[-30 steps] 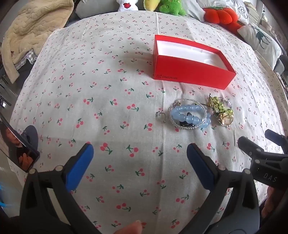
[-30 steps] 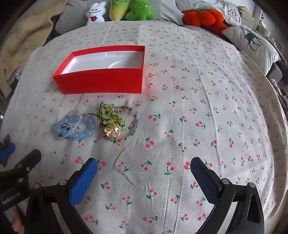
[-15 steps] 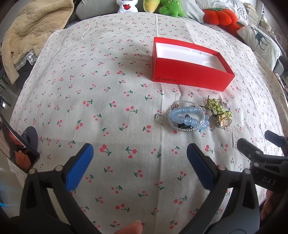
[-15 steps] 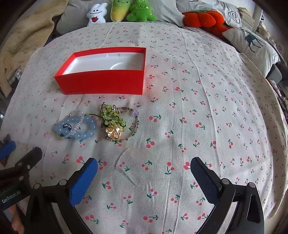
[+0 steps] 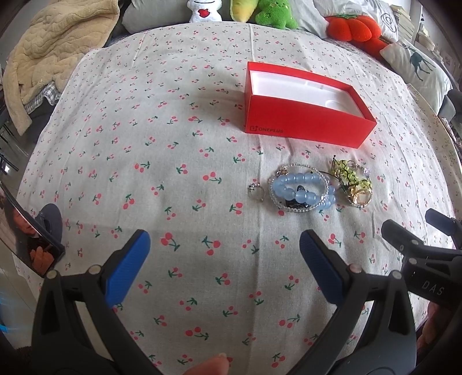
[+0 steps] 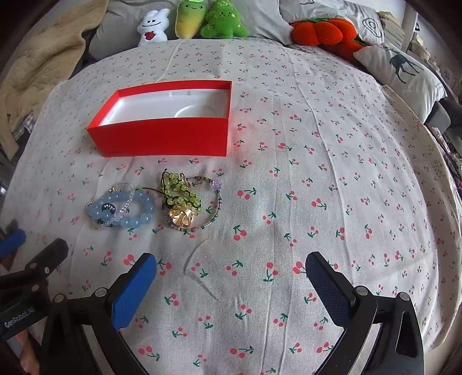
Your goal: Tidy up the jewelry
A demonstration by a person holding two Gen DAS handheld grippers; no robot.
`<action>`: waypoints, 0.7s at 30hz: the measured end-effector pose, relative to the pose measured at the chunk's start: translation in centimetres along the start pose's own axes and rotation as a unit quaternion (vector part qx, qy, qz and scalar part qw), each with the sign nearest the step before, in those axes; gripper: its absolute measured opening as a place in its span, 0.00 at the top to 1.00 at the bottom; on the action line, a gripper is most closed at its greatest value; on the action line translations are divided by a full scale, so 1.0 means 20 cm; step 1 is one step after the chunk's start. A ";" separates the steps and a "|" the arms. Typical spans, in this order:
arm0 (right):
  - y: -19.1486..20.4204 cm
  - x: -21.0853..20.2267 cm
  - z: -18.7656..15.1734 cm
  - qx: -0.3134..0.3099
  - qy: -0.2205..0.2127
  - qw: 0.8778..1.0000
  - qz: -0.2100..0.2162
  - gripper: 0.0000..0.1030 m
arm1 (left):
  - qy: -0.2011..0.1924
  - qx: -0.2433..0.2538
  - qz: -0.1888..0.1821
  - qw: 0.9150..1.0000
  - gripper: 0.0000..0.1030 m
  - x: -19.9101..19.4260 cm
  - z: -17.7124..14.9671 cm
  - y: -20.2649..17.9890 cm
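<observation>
An open red box (image 5: 306, 115) with a white liner stands on the cherry-print cloth; it also shows in the right wrist view (image 6: 167, 127). In front of it lie a blue bead bracelet (image 5: 303, 193) (image 6: 121, 209), a green bead and gold piece cluster (image 5: 352, 181) (image 6: 180, 202), a thin beaded bracelet (image 6: 216, 202) and a small silver ring (image 5: 256, 192). My left gripper (image 5: 225, 259) is open and empty, above the cloth near the jewelry. My right gripper (image 6: 231, 282) is open and empty, to the right of the pile.
Plush toys (image 6: 199, 21), an orange plush (image 6: 323, 31) and a deer-print pillow (image 6: 401, 72) line the far edge. A beige blanket (image 5: 49, 57) lies at the far left. A phone-like object (image 5: 26, 239) rests at the left edge.
Both views have drawn back slightly, so the box and jewelry sit a little further from the fingers. Nothing on the cloth has moved; both grippers stay open.
</observation>
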State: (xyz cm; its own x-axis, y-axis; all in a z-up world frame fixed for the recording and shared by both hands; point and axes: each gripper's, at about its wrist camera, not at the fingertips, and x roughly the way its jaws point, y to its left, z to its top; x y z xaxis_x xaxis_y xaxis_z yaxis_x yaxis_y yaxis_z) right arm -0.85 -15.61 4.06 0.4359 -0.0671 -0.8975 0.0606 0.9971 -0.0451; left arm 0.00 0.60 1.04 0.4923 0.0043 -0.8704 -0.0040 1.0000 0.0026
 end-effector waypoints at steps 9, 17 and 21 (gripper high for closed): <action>-0.01 0.00 0.00 0.006 -0.001 1.000 -0.004 0.00 | -0.003 0.001 -0.001 1.000 0.00 0.00 0.00 0.00; 0.00 -0.01 0.00 0.004 -0.003 1.000 -0.003 0.00 | -0.006 0.003 -0.002 1.000 0.00 -0.01 0.00 -0.01; -0.01 -0.01 0.00 0.005 -0.006 1.000 -0.004 0.00 | -0.007 0.003 -0.003 1.000 0.00 -0.01 0.00 -0.01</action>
State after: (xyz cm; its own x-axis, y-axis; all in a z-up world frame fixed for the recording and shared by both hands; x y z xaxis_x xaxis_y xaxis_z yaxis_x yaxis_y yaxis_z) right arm -0.89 -15.70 4.33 0.4453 -0.0745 -0.8923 0.0731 0.9962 -0.0467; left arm -0.16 0.47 1.27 0.5044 -0.0008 -0.8635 0.0031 1.0000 0.0009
